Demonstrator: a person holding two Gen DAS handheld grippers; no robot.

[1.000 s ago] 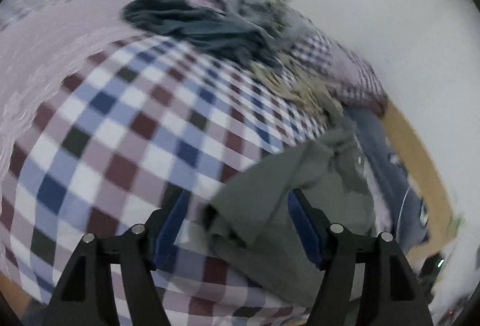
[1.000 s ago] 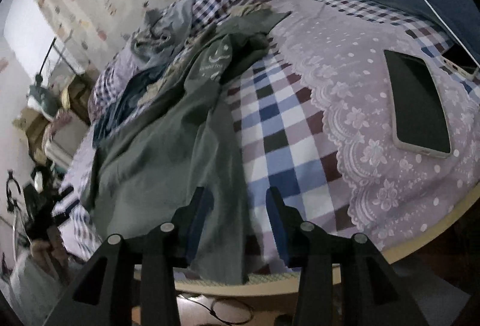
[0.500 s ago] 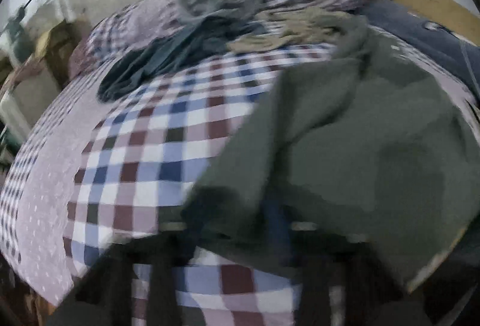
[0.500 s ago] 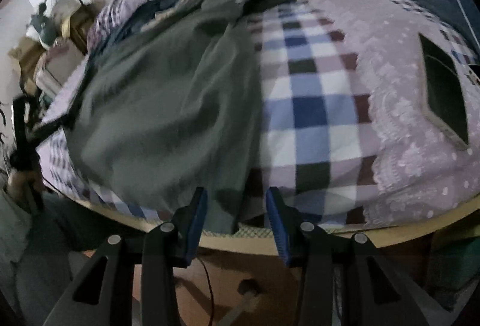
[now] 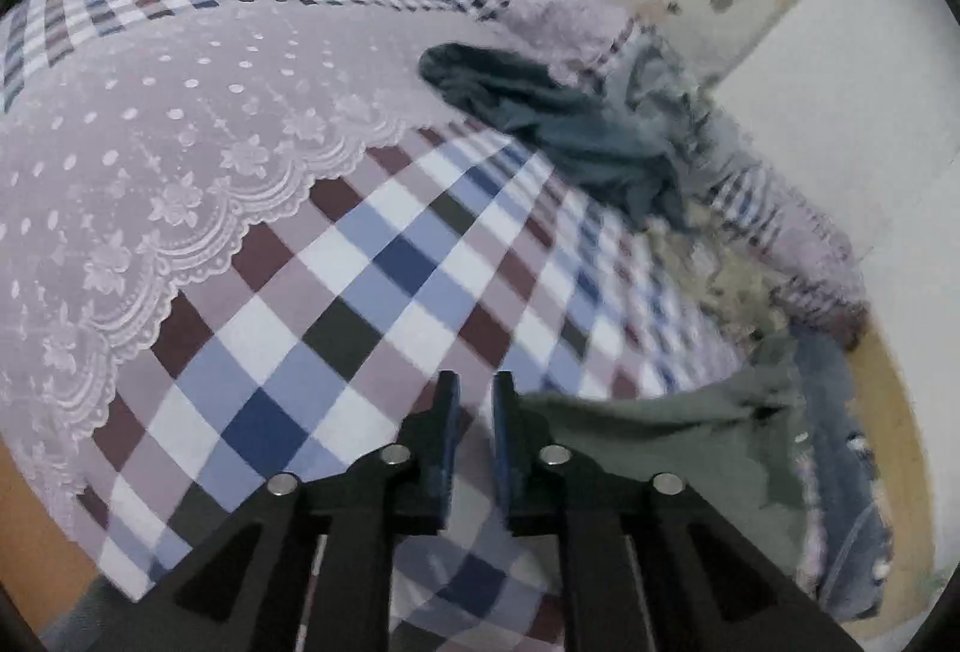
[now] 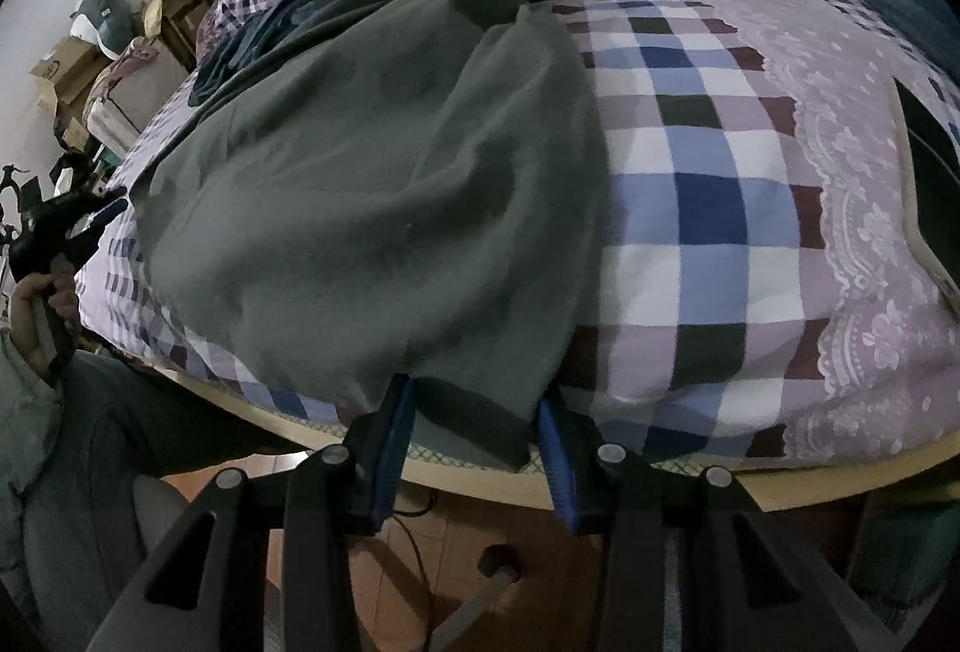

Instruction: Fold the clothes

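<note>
Since a second ago: left gripper (image 5: 475,406) narrowed from wide open to nearly closed, nothing visibly between the blue pads; olive garment (image 6: 384,184) dragged toward the near bed edge and spread flatter; right gripper (image 6: 474,412) widened, hem now between its fingers.

Current state, left wrist view: jaws almost together over the checked bedspread (image 5: 336,292), a slim gap left, no cloth visibly pinched. Garment corner lies just right of the right finger, lower right of frame, touching or nearly so; cannot tell which.

Right wrist view: jaws apart, straddling the garment's lower hem at the bed's near edge, bottom centre. Pads not pressed on the fabric, so no grip yet. Left gripper visible at far left of frame, held in a hand (image 6: 42,304), well apart from the garment's left edge.

Key relation: garment runs long axis from bottom centre up toward upper centre, away from the right gripper, printed end farthest. Right gripper nearer, already at the hem; probably the one to close first. Left needs to reach the opposite hem corner.

Materials: garment a matte, soft knit, heavy drape, broad shallow wrinkles, likely to slide easily on the bedspread. Bedspread woven check in blue, maroon, white; lilac lace-edged panel (image 5: 150,160) with scalloped border and raised dots. Crumpled dark teal clothing (image 5: 540,124) heaped in upper right of the left view. Phone (image 6: 927,184) flat on the lace, right edge of the right view.
</note>
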